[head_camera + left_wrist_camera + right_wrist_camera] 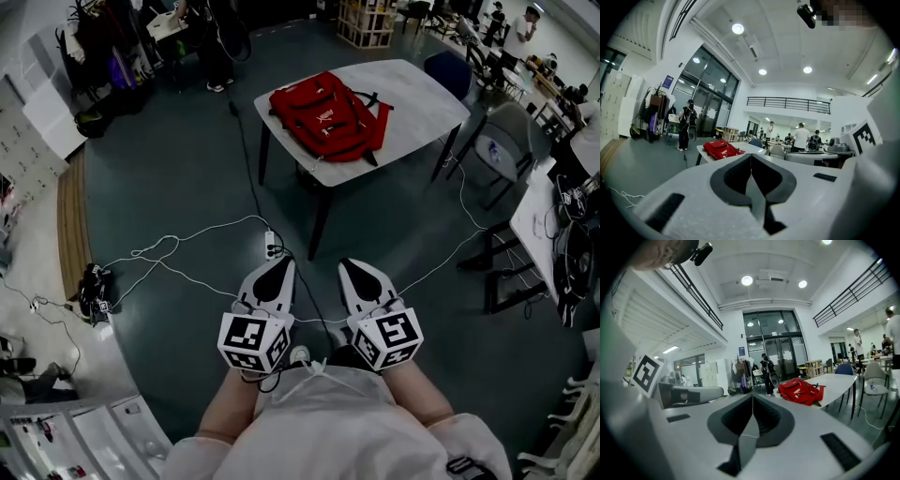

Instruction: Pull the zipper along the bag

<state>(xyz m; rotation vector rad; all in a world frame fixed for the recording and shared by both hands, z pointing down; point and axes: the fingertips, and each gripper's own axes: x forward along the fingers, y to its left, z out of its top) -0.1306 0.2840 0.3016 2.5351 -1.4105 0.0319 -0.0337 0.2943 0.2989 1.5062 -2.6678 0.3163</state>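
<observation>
A red backpack [328, 116] lies flat on a white table [412, 94] far ahead of me, also seen as the red backpack [723, 149] in the left gripper view and the red backpack [800, 391] in the right gripper view. Its zipper is too small to make out. My left gripper [282, 263] and right gripper [349, 266] are held side by side close to my body, well short of the table. Both are shut with nothing between the jaws, as the left gripper [751, 155] and right gripper [753, 395] show tips meeting.
White cables and a power strip [271, 247] run across the dark floor between me and the table. Chairs [506, 141] stand at the table's right. A person [687, 123] stands near coat racks at the back left. Other desks [562, 225] are at the right.
</observation>
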